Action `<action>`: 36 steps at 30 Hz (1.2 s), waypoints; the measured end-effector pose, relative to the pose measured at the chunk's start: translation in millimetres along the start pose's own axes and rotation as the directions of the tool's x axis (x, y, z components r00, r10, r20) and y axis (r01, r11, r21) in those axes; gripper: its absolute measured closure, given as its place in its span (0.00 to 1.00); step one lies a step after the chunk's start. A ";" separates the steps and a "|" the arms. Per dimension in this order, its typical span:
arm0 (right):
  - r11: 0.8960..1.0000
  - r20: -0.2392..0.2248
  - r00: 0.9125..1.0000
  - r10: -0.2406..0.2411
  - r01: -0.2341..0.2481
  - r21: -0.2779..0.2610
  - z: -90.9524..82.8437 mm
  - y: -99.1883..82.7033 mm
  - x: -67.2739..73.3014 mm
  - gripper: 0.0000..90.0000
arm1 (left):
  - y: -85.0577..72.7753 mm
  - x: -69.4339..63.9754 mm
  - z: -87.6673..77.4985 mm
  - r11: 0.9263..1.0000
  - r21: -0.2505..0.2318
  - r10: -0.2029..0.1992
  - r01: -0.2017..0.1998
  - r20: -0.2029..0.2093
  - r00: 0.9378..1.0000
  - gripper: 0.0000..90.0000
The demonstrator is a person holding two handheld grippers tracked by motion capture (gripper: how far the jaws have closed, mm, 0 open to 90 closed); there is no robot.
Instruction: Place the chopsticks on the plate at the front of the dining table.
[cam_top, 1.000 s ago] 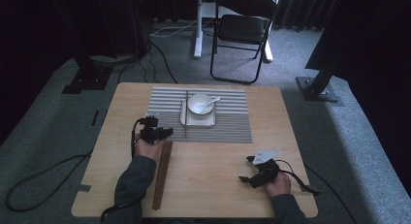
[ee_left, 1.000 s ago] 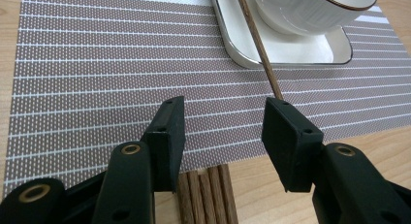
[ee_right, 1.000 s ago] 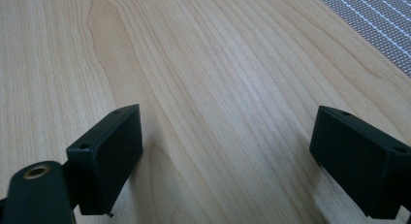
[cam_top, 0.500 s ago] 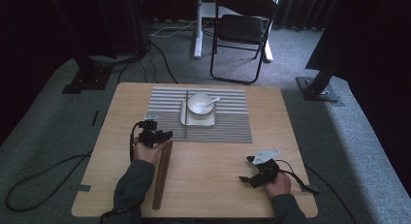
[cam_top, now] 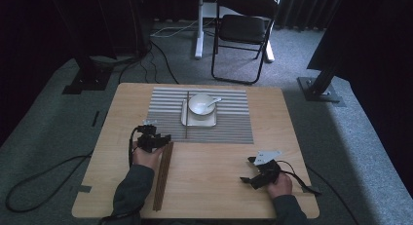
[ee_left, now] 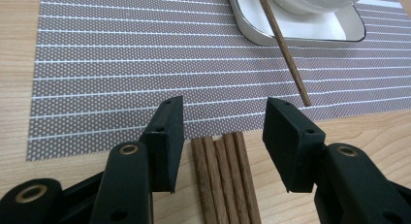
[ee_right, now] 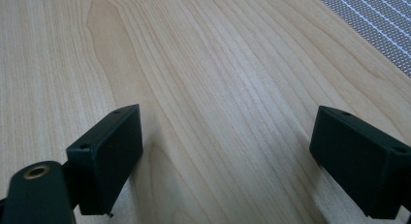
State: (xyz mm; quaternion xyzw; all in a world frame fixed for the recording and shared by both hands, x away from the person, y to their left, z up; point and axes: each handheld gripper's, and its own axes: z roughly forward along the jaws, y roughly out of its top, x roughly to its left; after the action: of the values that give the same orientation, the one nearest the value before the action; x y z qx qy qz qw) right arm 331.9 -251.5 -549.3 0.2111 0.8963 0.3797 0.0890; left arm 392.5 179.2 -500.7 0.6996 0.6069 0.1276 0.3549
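A bundle of several brown chopsticks [cam_top: 163,174] lies lengthwise on the wooden table, near the left. My left gripper [cam_top: 158,139] hovers over its far end. Its jaws stand open astride the stick tips [ee_left: 223,175] without touching them. One more chopstick [cam_top: 187,113] lies on the striped grey placemat [cam_top: 229,125], its side resting against a white tray [cam_top: 185,120]. The tray carries a white bowl [cam_top: 199,105] with a spoon in it. My right gripper [cam_top: 249,172] rests at the near right, open [ee_right: 228,151] over bare wood.
The placemat covers the far middle of the table [cam_top: 214,186]. A cable trails from each gripper over the table's edges. A folding chair [cam_top: 243,30] and stand bases sit on the carpet beyond the table.
The left gripper has edged slightly back and left over the chopstick bundle. The right gripper has kept still.
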 end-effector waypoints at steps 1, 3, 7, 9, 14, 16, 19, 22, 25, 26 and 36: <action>1.000 0.000 1.000 0.000 0.000 0.000 0.0 0.0 0.0 0.12 | -0.5 0.1 -0.5 1.000 -0.002 -0.002 0.002 -0.001 1.000 0.56; 1.000 0.000 1.000 0.000 0.000 0.000 0.0 0.0 0.0 0.12 | -1.8 0.7 -1.9 1.000 -0.003 0.002 -0.002 -0.002 1.000 0.56; 1.000 0.000 1.000 -0.001 0.001 -0.001 0.0 0.0 -0.1 0.12 | -4.0 1.6 -4.2 1.000 -0.002 0.004 -0.004 -0.001 1.000 0.56; 1.000 0.000 1.000 -0.001 0.001 -0.001 0.1 0.0 -0.1 0.12 | -5.5 2.1 -5.9 1.000 -0.002 0.004 -0.004 -0.001 1.000 0.56; 1.000 0.000 1.000 0.000 0.000 0.000 0.0 0.0 -0.1 0.12 | -8.4 5.2 -11.2 1.000 -0.005 0.008 -0.008 -0.012 1.000 0.56; 1.000 0.000 1.000 0.000 0.000 0.000 0.0 0.0 0.0 0.12 | -9.4 6.7 -13.2 1.000 -0.008 0.004 -0.004 -0.013 1.000 0.56; 1.000 0.000 1.000 0.000 0.000 0.000 0.0 0.0 0.0 0.12 | -11.3 8.6 -16.1 1.000 -0.012 -0.004 0.003 -0.012 1.000 0.55; 1.000 0.000 1.000 0.000 0.000 0.000 0.0 0.0 0.0 0.12 | -13.7 10.1 -18.4 1.000 -0.012 -0.004 0.004 -0.017 1.000 0.55; 1.000 0.000 1.000 0.000 0.000 0.000 0.0 0.0 0.0 0.12 | -16.4 10.4 -20.1 1.000 -0.013 -0.001 0.001 -0.020 1.000 0.55; 1.000 0.000 1.000 0.001 -0.001 0.000 0.0 0.0 0.0 0.12 | -17.3 10.2 -20.7 1.000 -0.014 0.000 0.000 -0.019 1.000 0.55; 1.000 0.000 1.000 0.000 0.000 0.000 0.0 0.0 0.0 0.12 | -26.3 6.1 -25.2 1.000 -0.001 0.025 -0.025 -0.025 0.999 0.55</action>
State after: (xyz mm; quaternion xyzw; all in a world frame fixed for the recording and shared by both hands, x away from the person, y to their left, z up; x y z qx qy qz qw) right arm 331.9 -251.5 -549.3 0.2112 0.8962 0.3798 0.0889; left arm 358.6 193.8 -501.3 0.7053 0.6023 0.1411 0.3463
